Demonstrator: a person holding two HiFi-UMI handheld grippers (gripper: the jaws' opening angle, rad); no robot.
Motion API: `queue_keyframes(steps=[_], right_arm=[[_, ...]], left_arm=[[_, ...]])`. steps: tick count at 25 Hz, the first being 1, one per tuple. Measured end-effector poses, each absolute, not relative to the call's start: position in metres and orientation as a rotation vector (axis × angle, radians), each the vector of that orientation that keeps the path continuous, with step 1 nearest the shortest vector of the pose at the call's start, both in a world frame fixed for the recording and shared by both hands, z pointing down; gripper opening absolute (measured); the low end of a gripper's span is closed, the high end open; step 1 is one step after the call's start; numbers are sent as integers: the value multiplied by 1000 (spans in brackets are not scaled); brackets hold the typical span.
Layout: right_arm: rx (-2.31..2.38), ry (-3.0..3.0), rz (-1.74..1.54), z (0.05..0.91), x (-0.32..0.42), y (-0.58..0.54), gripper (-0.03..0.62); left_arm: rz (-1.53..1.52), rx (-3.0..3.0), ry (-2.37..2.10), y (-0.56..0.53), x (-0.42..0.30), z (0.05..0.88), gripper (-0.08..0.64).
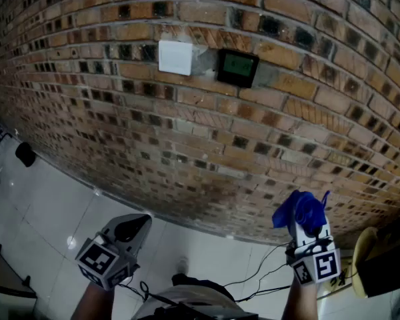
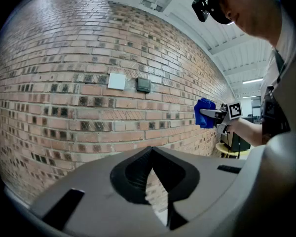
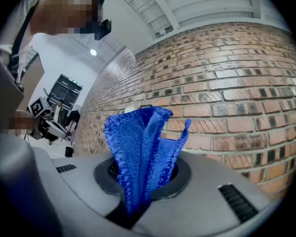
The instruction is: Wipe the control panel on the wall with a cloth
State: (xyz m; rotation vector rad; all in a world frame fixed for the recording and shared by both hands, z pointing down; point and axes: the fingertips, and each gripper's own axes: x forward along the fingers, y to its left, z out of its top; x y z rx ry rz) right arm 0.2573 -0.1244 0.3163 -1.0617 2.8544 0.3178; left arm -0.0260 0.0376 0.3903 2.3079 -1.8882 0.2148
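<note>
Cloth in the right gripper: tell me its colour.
Bright blue. The cloth shows best in the right gripper view.

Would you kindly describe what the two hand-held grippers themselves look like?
The left hand-held gripper and the right hand-held gripper both have smooth light grey moulded bodies with black jaw pads. Each carries a marker cube with black-and-white square patterns on its faces. Thin dark cables trail below them. The forearms behind them are unsleeved.
</note>
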Motion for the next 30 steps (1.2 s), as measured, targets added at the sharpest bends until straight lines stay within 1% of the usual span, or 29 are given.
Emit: queue_keyframes(steps=[5,9,16,22,25,27,30], right_arm=[[-1079,2786,362,286,209,-196,88],[-1054,2749,422,262,164,-223,87],[-1113,2735,593,217,103,-230,87],[-1015,2672,736,149,7,-219,87],[-1021,2709,761,141,-33,-235,89],[-1063,2728,767,141,-45,-247,87],[-1159,2719,794,140,-36,-253,89]], left_arm=[[213,2340,-1889,-21,-72,373,5],[203,2362,-1863,-61,-108,372,5],[223,2530,-1649,-108,-140,374,3],[281,2649,-1498,-122,-176,374,4],[248,2661,-1454,-124,-186,373,3],[254,2672,-1414,-125,-191,376,3],[274,2707,-1355,-128,-196,379,3]])
